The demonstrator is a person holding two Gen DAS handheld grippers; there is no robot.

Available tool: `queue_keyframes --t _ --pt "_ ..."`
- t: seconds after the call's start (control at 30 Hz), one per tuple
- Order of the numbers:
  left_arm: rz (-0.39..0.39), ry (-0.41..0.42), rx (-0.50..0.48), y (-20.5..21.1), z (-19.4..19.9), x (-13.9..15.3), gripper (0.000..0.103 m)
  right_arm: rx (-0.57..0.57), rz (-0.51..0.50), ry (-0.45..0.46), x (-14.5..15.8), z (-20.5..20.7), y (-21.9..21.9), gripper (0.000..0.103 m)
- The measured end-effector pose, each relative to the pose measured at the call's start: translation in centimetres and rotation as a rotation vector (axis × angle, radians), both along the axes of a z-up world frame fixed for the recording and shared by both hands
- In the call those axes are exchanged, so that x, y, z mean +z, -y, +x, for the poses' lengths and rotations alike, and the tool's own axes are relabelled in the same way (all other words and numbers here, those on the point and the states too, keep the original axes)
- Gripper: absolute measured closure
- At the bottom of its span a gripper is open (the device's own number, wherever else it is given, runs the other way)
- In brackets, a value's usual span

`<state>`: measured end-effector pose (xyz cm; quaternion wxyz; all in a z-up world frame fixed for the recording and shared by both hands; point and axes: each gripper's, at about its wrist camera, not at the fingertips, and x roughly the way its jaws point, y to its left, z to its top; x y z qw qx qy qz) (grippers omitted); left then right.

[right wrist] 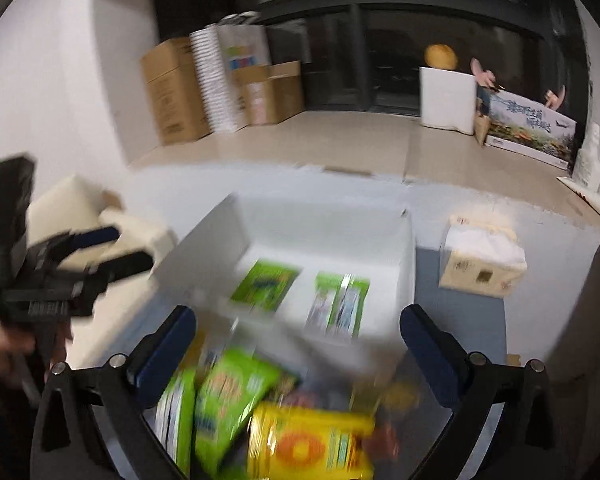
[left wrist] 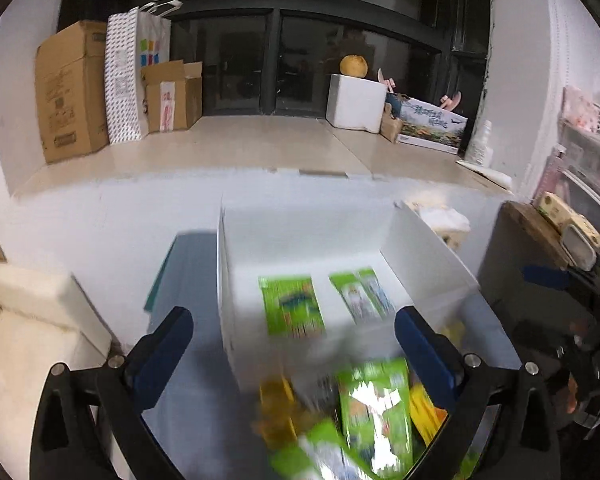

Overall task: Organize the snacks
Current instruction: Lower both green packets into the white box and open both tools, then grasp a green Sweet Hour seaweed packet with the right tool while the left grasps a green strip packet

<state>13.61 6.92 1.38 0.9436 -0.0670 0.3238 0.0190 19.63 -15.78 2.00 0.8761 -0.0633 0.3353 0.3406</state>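
A white open box [left wrist: 420, 256] [right wrist: 404, 264] holds two green snack packs: a wide one [left wrist: 292, 312] [right wrist: 266, 284] and a narrower pair [left wrist: 362, 296] [right wrist: 338, 306]. In front of it a clear bin [right wrist: 352, 354] holds a blurred pile of snacks: a green pack [left wrist: 374, 416] [right wrist: 230, 396], a yellow pack [right wrist: 312, 444] [left wrist: 426, 412] and others. My left gripper [left wrist: 294, 332] is open and empty above the pile. My right gripper [right wrist: 298, 330] is open and empty above the pile. The left gripper also shows in the right wrist view [right wrist: 100, 248].
A tissue box [right wrist: 480, 260] [left wrist: 446, 220] stands right of the white box. A cream cushion [left wrist: 32, 320] lies at the left. Cardboard boxes [left wrist: 72, 88], a white foam box [left wrist: 356, 100] and a printed carton [left wrist: 432, 124] sit on the far ledge.
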Motion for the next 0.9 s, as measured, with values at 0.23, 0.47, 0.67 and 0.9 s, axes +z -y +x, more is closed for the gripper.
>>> queue_keyframes --t 0.23,0.47,0.67,0.9 --pt "-0.048 -0.090 0.045 2.1 -8.4 -6.0 0.000 0.048 -0.107 -0.063 -6.5 -10.6 2.5 0.000" --pt "-0.037 -0.126 0.021 4.0 -10.6 -7.3 0.000 0.043 -0.144 -0.146 -11.7 -12.6 2.7 0.000" --pt "-0.083 -0.175 0.029 3.8 -9.6 -8.6 0.000 0.094 -0.167 -0.222 -15.2 -11.1 1.7 0.000" --pt "-0.178 -0.245 0.022 3.9 -8.2 -10.7 0.000 0.090 -0.235 -0.194 -15.9 -11.7 1.4 0.034"
